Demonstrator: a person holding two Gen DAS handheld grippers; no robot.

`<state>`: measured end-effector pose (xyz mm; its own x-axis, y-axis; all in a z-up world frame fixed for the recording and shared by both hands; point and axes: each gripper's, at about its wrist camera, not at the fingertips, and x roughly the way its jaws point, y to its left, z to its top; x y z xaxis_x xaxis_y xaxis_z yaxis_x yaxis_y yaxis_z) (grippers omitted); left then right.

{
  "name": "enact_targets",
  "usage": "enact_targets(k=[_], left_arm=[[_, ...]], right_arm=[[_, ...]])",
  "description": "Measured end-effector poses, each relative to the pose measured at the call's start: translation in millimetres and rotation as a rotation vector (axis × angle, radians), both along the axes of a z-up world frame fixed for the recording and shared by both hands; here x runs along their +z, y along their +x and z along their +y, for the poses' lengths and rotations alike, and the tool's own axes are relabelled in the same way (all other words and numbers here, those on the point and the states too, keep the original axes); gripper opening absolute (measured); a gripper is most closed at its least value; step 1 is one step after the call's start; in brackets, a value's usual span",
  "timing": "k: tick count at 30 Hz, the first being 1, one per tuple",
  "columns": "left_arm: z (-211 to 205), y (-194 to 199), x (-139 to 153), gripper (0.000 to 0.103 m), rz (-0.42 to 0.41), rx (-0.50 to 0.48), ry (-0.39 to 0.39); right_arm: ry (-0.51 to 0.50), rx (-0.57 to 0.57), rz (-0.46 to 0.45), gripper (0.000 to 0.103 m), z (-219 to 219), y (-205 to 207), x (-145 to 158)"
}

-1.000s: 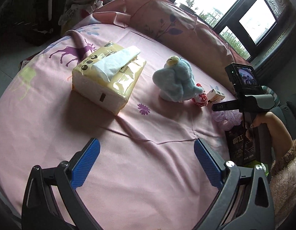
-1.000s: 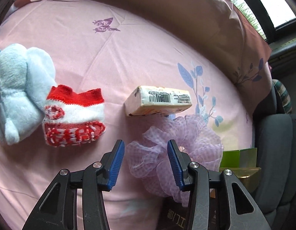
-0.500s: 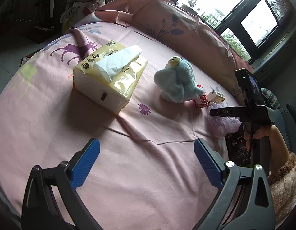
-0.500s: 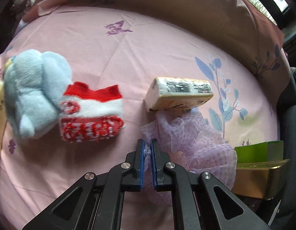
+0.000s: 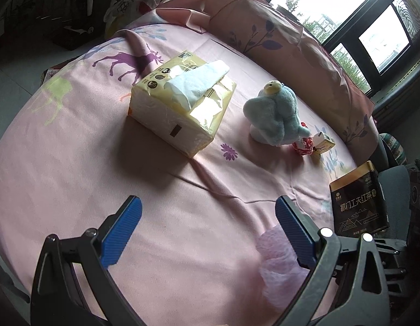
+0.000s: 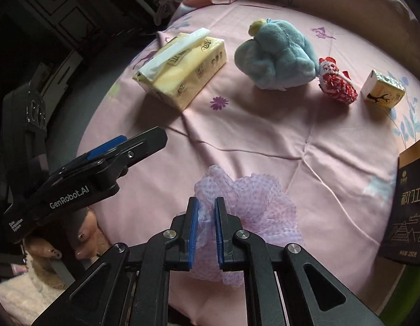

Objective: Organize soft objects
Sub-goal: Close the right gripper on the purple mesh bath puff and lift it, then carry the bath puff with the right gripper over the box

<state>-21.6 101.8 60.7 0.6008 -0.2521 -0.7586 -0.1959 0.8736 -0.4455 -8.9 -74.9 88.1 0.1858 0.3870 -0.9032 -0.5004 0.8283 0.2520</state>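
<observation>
- Pink printed bedsheet (image 6: 264, 141) covers the whole work surface, creased across its middle, with windows behind its far edge.
- On its near edge lies the lilac mesh bath pouf (image 6: 253, 203), the soft thing now being handled; the left wrist view shows it as a blurred pink mass (image 5: 280, 260) just beside the left gripper's right finger.
- Right gripper (image 6: 205, 228) has a fold of the pouf's netting between its narrowly parted jaws; they have just been opening, and whether the pads press on the mesh I cannot tell.
- Left gripper (image 5: 207, 231) hovers with jaws spread wide, nothing between them.
- Farther out sit the tissue pack (image 6: 182, 68), blue plush toy (image 6: 277, 57), red-and-white knit piece (image 6: 336, 84) and small tissue packet (image 6: 383, 92); a dark tea tin (image 6: 411, 212) stands at the right edge.
- Risk, as I judge it: only a thin fold lies in the loosening jaws, so the springy mesh could slip free, snag on a pad, or roll off the near edge.
</observation>
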Motion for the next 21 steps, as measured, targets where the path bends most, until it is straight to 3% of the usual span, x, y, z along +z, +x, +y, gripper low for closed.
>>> enact_targets(k=[1, 2, 3, 7, 9, 13, 17, 19, 21], left_arm=[[0, -1, 0, 0.098, 0.003, -0.003, -0.004], [0, -2, 1, 0.098, 0.005, -0.005, -0.007], [-1, -4, 1, 0.098, 0.004, -0.010, -0.010], [-14, -14, 0, 0.098, 0.012, -0.055, -0.028], [-30, -20, -4, 0.097, 0.023, -0.121, -0.023], [-64, -36, -15, 0.097, 0.053, -0.210, -0.013], [-92, -48, -26, 0.094, 0.067, -0.279, -0.012], [-106, -51, -27, 0.092, 0.046, -0.294, 0.053], [-115, -52, -28, 0.083, 0.029, -0.313, 0.096]], right_arm=[[-0.014, -0.015, -0.038, 0.034, -5, 0, 2], [-0.023, -0.038, -0.080, 0.059, -9, -3, 6], [-0.022, -0.062, -0.119, 0.077, -16, -5, 10], [0.013, -0.214, -0.223, 0.078, -57, -10, 22], [0.056, -0.305, -0.201, 0.079, -79, -9, 18], [0.260, -0.409, -0.107, 0.078, -118, -14, 4], [0.315, -0.420, -0.041, 0.079, -113, -16, -16], [0.315, -0.379, -0.032, 0.079, -100, -17, -24], [0.307, -0.350, -0.005, 0.076, -89, -15, -36]])
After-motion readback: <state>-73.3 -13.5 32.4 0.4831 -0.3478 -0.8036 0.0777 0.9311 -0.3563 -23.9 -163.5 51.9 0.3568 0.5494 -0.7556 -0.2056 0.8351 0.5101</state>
